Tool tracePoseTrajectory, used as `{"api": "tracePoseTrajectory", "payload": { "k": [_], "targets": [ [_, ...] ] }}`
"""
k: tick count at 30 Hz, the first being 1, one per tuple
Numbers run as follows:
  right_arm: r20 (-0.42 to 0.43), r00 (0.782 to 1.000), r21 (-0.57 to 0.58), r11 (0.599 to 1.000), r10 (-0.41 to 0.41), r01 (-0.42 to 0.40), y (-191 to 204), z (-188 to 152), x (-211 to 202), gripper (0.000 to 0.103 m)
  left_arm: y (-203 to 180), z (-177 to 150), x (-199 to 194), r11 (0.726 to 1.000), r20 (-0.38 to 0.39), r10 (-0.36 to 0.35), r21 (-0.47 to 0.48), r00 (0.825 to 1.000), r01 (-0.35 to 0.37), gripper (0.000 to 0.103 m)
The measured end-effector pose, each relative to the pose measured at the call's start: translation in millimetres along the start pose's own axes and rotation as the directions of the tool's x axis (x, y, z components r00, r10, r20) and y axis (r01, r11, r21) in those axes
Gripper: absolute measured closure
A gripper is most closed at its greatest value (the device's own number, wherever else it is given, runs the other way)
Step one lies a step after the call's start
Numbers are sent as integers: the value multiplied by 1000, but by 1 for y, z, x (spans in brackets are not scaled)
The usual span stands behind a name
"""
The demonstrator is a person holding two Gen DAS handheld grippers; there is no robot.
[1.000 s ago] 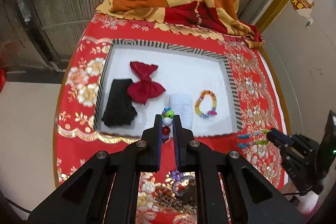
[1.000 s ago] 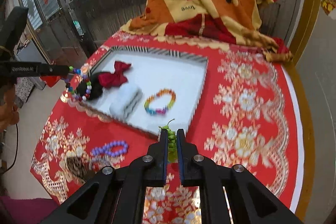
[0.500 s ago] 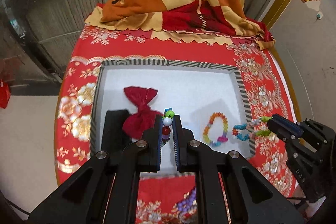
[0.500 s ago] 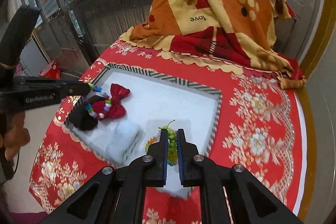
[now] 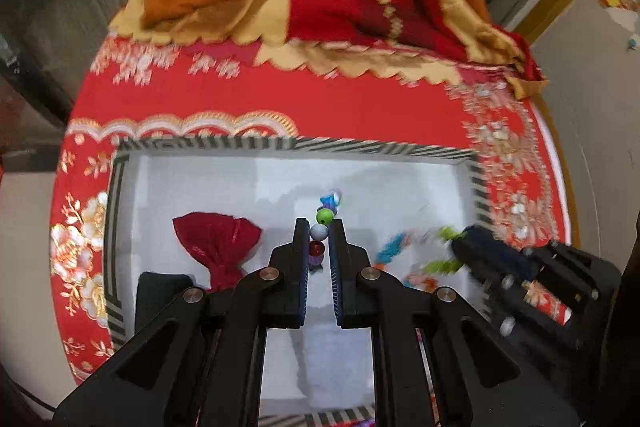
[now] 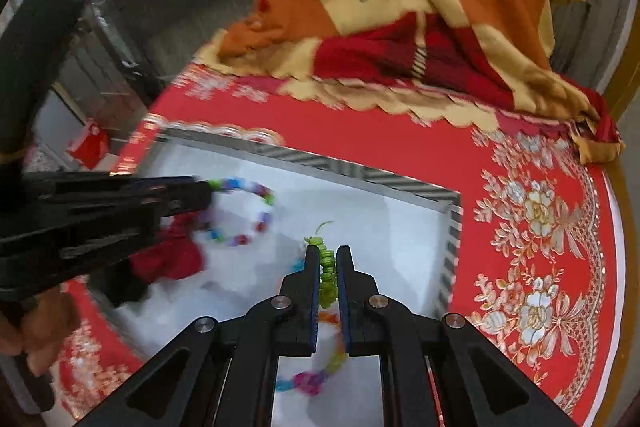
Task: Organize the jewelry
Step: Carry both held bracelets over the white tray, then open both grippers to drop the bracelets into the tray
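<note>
Both grippers have been carried forward from the table edge to above the striped tray [image 5: 384, 147] within the last second. The left gripper [image 5: 319, 233] is pressed onto a round-bead bracelet [image 5: 324, 217]; the right gripper [image 6: 328, 259] is pinched on a green-ended bracelet [image 6: 326, 267]. Both bracelets now hang over the white tray floor, beside the red pouch [image 5: 218, 245]. Release into the tray is judged to be the next step.
</note>
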State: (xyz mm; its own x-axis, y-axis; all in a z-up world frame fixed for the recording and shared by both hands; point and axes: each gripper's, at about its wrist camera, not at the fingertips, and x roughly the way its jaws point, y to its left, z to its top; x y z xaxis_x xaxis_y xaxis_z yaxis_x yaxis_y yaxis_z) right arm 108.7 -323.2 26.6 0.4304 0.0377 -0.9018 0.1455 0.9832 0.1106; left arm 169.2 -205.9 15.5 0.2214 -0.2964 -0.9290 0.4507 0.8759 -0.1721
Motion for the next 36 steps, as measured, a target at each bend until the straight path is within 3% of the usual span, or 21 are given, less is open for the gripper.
{"api": "tracePoseTrajectory", "payload": {
  "k": [7,12,14,16,18,25,36],
  "targets": [
    [-45,999,62,998,-19,22,-24,-1,33,96,25,-7,27,998,-48,45,-37,998,-47,95],
    [-70,997,55,998,-29,33,-24,0,45,95,28,-12,29,997,-40,60,-49,997,-62,94],
    [-63,998,73,997,-20,24,-27,-1,43,93,27,-14,27,996,-29,70,-45,997,-71,87],
    [-53,999,89,996,-7,11,-29,-3,40,81,26,-17,23,995,-17,86,-41,996,-86,61],
    [-25,1000,97,995,10,-7,-27,-6,29,75,27,-20,17,995,-2,86,-47,996,-86,59],
    [73,995,88,994,64,-71,-10,-26,-22,75,20,-37,-12,993,54,117,-33,992,-115,58],
    [109,992,77,994,66,-75,21,-74,-77,74,12,-89,-67,988,146,153,-22,977,-151,58]
  ]
}}
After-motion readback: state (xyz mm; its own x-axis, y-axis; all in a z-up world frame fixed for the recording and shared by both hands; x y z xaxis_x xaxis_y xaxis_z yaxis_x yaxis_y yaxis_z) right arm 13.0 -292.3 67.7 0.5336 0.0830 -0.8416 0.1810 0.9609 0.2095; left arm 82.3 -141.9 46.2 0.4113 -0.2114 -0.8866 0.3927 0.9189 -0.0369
